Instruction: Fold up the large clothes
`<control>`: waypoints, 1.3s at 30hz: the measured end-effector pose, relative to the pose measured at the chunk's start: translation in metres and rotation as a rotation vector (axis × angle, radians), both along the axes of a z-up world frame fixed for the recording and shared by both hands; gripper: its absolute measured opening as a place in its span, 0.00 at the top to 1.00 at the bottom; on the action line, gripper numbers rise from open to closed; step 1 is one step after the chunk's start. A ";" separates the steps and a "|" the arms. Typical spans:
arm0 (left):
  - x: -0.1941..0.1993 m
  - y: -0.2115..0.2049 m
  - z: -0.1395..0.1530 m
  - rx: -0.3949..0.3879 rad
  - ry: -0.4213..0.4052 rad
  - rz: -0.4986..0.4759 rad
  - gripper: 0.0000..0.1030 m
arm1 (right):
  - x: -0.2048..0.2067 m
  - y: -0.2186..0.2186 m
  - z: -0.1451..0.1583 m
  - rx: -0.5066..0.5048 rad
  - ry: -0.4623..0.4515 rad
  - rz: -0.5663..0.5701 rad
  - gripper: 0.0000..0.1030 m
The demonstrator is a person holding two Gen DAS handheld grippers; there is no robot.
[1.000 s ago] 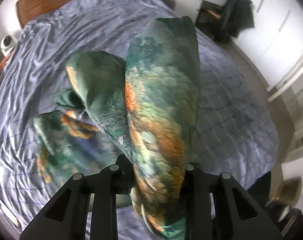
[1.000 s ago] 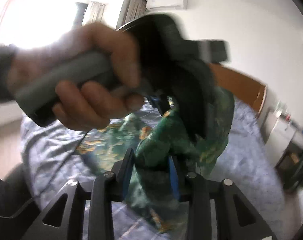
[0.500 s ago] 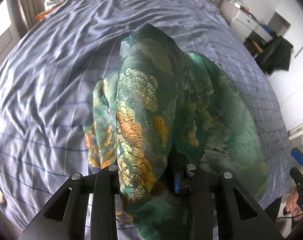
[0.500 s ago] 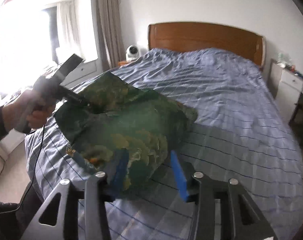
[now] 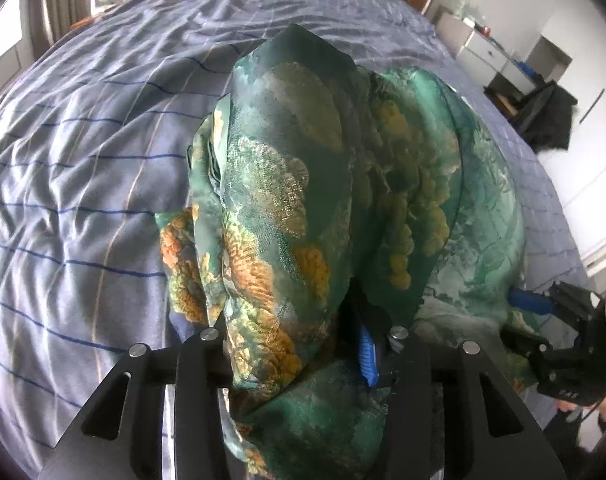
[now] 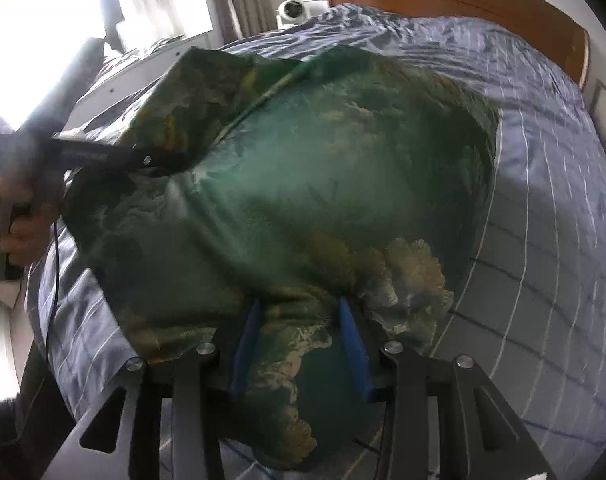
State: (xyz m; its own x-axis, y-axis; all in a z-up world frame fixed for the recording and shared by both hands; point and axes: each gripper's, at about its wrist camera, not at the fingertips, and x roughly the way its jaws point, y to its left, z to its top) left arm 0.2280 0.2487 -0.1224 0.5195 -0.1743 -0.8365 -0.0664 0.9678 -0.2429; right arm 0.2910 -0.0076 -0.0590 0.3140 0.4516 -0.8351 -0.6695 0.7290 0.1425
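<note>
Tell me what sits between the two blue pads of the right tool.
A fold of the green patterned garment lies between the right tool pads, seen in the right wrist view.

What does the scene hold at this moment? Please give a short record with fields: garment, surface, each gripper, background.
garment: green garment with orange-gold print, bunched, partly lying on the bed
surface: bed, wrinkled blue striped cover
left gripper: jaws have just been opening; garment drapes between them, one blue pad clear of it
right gripper: jaws have just been closing; garment bunched between its pads
background: wooden headboard, small white camera beside it
</note>
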 end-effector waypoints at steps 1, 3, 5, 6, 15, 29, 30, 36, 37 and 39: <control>-0.001 0.003 -0.001 -0.018 -0.004 0.010 0.57 | 0.001 0.000 -0.001 0.002 0.008 -0.015 0.60; -0.001 0.006 0.001 -0.039 -0.002 0.015 0.56 | 0.002 0.003 0.000 -0.015 0.008 -0.019 0.60; -0.001 0.008 0.009 -0.055 0.005 0.015 0.55 | 0.005 0.007 0.006 -0.051 0.020 -0.009 0.60; -0.001 0.010 0.015 -0.066 0.009 0.015 0.54 | 0.007 0.013 0.012 -0.068 0.032 -0.002 0.60; -0.013 0.039 0.044 -0.090 0.006 0.048 0.46 | 0.090 0.034 0.108 0.124 0.046 -0.094 0.59; -0.008 0.039 -0.003 -0.067 0.064 0.100 0.45 | 0.139 0.113 0.009 -0.033 0.147 -0.163 0.58; -0.009 0.038 -0.003 -0.062 0.062 0.100 0.45 | 0.136 0.108 0.016 -0.017 0.141 -0.154 0.58; -0.013 0.040 -0.008 -0.080 0.048 0.107 0.45 | 0.072 0.045 0.067 0.122 0.090 -0.050 0.58; -0.013 0.041 -0.009 -0.086 0.047 0.107 0.45 | 0.055 0.032 0.073 0.124 0.081 -0.032 0.58; -0.013 0.042 -0.012 -0.095 0.044 0.107 0.45 | 0.024 0.009 0.077 0.115 0.071 -0.006 0.58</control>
